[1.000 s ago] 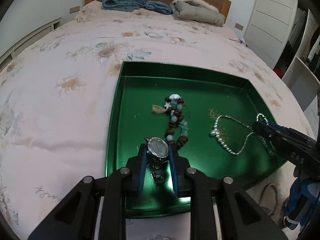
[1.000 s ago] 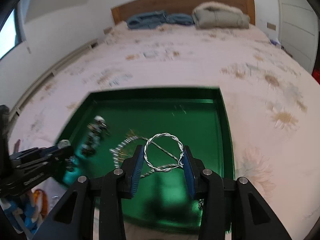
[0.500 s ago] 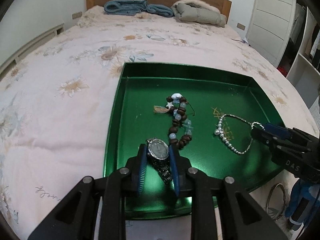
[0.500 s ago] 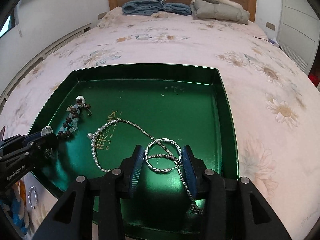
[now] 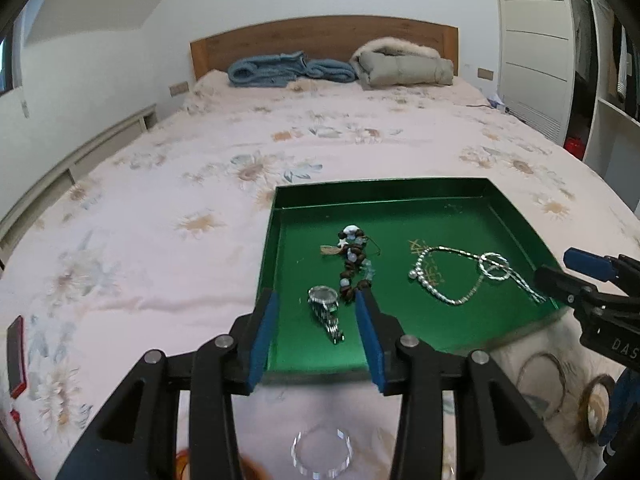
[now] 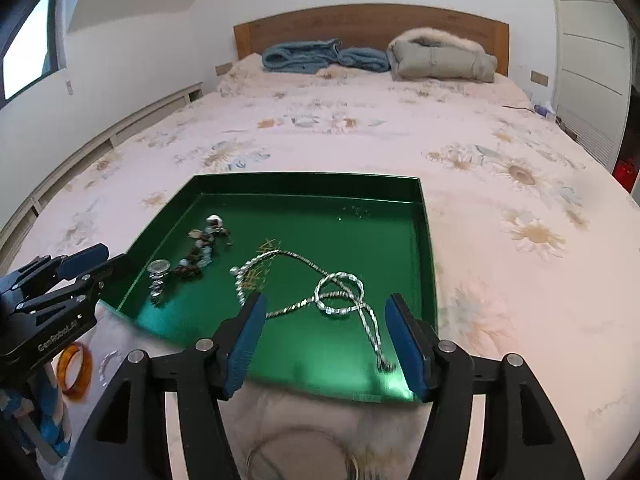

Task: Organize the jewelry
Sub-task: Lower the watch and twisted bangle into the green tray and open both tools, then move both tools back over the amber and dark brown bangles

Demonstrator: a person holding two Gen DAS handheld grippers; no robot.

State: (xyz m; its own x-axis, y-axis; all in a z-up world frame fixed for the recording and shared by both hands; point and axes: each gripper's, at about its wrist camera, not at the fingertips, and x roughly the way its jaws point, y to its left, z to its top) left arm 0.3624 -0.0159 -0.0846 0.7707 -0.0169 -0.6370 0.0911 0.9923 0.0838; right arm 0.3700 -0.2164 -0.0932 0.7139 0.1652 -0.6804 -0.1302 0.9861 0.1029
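A green tray (image 5: 272, 240) sits on a floral-quilted bed (image 5: 160, 200), whose wooden headboard (image 5: 320, 40) meets a white wall. Both the left gripper (image 5: 316, 312) and right gripper (image 6: 324, 312) are opening, empty, above the tray's near edge.

In my left wrist view, a clear ring (image 5: 321, 454) is blurring at the bottom edge, and the frame is cutting off an orange item (image 5: 182, 468). In my right wrist view, my gripper is partly hiding a thin hoop (image 6: 280, 446).

Green tray (image 5: 516, 220), floral pink bedspread (image 5: 160, 208)
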